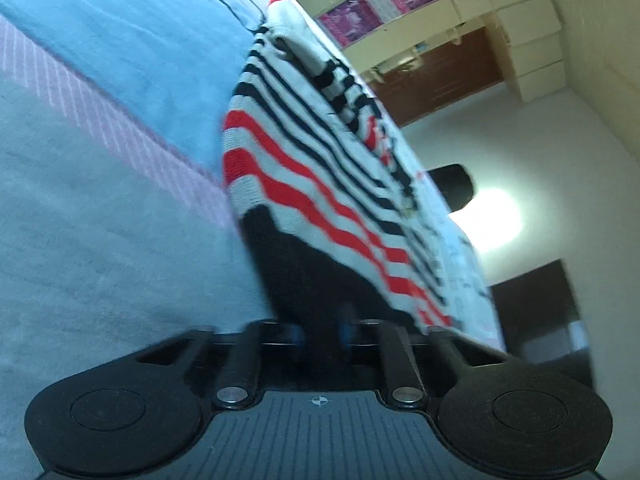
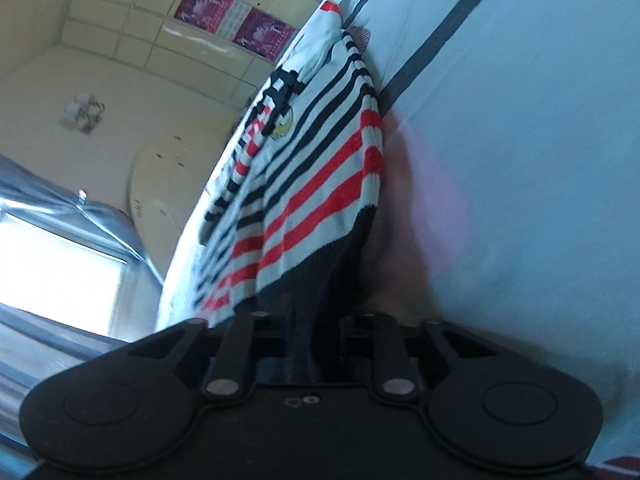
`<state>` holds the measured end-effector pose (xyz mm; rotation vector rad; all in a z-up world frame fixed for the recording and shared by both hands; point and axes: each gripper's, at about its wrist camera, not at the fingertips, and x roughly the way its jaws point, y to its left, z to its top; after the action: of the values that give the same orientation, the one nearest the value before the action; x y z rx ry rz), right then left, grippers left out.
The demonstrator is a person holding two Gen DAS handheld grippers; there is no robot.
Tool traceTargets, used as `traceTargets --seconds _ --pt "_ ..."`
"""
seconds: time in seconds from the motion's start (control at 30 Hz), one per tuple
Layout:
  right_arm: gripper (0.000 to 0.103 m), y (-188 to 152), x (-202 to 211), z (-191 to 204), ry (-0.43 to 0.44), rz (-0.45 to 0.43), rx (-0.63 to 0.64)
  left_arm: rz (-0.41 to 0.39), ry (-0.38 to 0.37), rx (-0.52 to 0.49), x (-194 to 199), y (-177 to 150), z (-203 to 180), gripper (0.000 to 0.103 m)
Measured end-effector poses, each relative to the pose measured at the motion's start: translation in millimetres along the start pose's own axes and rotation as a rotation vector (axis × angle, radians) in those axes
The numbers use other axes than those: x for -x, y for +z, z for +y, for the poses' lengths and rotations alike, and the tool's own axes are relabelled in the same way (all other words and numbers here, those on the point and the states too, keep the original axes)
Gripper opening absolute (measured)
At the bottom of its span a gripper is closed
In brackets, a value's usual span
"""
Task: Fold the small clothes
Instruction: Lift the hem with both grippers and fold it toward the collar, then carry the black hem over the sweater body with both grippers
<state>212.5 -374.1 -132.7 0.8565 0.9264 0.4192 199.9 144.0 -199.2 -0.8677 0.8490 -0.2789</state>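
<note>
Together, two hand-held grippers, left (image 1: 320, 320) and right (image 2: 316, 320), each clench one striped sweater's (image 1: 320, 184) dark hem.

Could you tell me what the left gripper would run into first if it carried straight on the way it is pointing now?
Most likely the striped sweater itself: the left gripper is already shut on its dark hem, and the knit lies directly ahead. Beyond it is the light blue bedsheet, though depth is unclear.
</note>
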Motion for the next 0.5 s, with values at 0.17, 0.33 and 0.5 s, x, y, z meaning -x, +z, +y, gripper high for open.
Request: traceTargets --seconds 0.17,0.33,0.5 --pt "0.007 -4 7 12 -0.041 -0.013 0.078 -0.085 0.003 -0.058 11 -5 -10 0.004" --pt "0.007 4 35 37 0.070 -0.064 0.152 -0.191 -0.053 -0.049 42 -7 -10 0.004" --pt "0.007 2 22 22 -0.059 -0.023 0.162 -0.130 0.076 -0.045 29 -14 6 0.004"
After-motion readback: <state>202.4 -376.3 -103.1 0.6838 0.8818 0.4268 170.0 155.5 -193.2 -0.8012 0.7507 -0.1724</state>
